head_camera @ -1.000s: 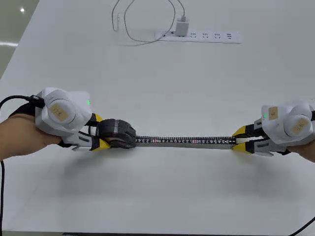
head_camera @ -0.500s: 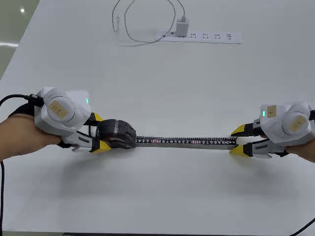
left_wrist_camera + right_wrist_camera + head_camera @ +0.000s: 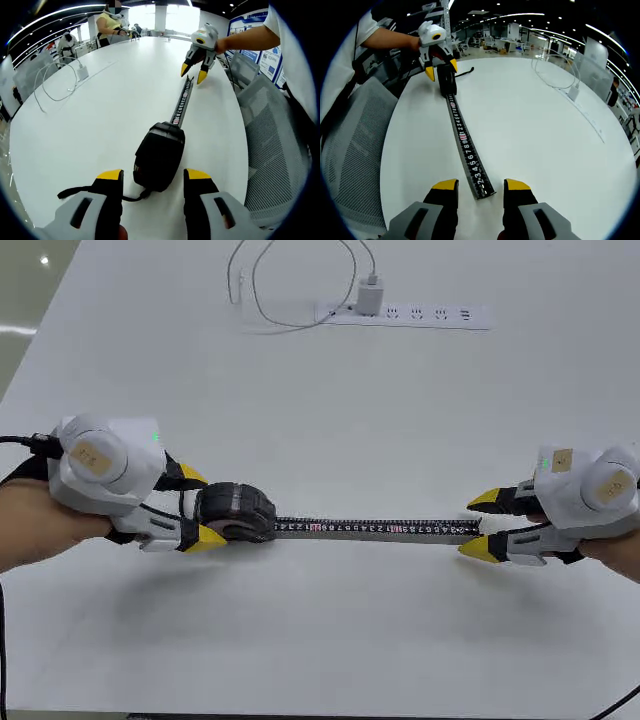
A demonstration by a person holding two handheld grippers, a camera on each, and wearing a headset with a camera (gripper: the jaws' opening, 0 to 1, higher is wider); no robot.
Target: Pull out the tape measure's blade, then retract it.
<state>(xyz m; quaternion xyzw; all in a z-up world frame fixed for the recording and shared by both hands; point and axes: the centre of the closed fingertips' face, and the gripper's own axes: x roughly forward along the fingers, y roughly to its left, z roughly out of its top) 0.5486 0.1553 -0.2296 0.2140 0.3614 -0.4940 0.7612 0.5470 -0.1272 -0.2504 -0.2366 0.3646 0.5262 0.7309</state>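
Note:
A black tape measure case lies on the white table, with its blade drawn out flat to the right. My left gripper is open just behind the case, its yellow fingertips either side of the rear end with small gaps, as the left gripper view shows around the case. My right gripper is open at the blade's far end. In the right gripper view the blade tip rests on the table between the spread jaws of the right gripper, touching neither.
A white power strip with a plugged charger and looped cable lies at the table's far side. A grey mesh chair stands along the near table edge. People stand far off in the room.
My right gripper opened and let go of the blade tip. My left gripper opened and drew back to the left off the case. The blade stays extended.

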